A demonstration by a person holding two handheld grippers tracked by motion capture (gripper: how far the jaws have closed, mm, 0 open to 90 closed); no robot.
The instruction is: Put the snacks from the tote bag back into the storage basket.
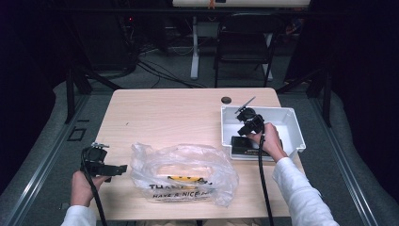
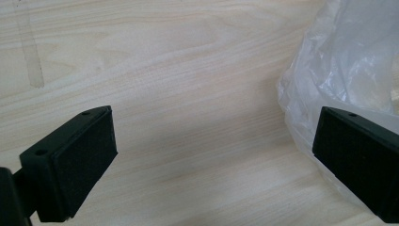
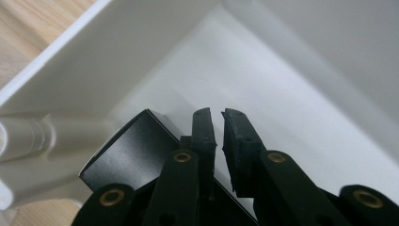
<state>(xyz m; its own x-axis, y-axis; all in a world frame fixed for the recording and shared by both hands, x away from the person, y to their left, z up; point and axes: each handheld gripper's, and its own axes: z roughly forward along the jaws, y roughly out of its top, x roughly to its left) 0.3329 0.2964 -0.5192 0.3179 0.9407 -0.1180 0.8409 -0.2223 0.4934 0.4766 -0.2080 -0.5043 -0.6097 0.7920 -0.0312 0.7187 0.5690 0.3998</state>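
A white plastic bin [image 1: 291,123] stands at the table's right side, and a flat black box [image 1: 244,145] lies in its near left corner. My right gripper [image 1: 248,121] reaches down into the bin. In the right gripper view its jaws [image 3: 219,129] stand with only a slit between them. The edge of the black box [image 3: 127,150] runs in between them low down. My left gripper [image 1: 123,167] rests low at the table's near left, its wide-open pads [image 2: 80,165] bare over the wood. A crumpled clear plastic bag [image 1: 183,172] [image 2: 348,66] lies just to its right.
The wooden table [image 1: 179,113] has a dark round cable hole [image 1: 226,100] near its far edge. A folding chair [image 1: 244,44] and a white desk leg [image 1: 194,47] stand beyond it. Dark curtains close both sides.
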